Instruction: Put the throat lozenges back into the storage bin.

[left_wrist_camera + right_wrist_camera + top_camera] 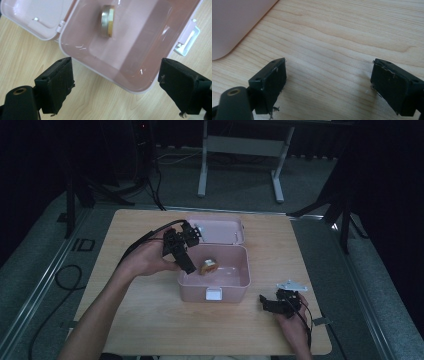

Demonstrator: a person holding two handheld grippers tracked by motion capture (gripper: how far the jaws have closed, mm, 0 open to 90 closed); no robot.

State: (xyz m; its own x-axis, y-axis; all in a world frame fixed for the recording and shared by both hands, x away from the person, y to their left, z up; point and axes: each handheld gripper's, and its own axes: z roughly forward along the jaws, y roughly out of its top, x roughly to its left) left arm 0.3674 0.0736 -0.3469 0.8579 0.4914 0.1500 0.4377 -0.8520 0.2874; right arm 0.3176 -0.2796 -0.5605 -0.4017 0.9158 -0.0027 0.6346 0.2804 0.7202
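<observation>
Light wooden table (150, 320), near edge toward the person; grey floor and a white desk frame (240, 150) beyond, room dark. Right gripper (280, 304) low on the table, jaws apart, empty. Left gripper (186, 265) at the pink box's (240, 285) left rim, jaws wide, released. Left gripper view shows the round metal tin (108, 21) on edge inside the box, ahead of the jaws, untouched. Open lid (220, 230) behind.
</observation>
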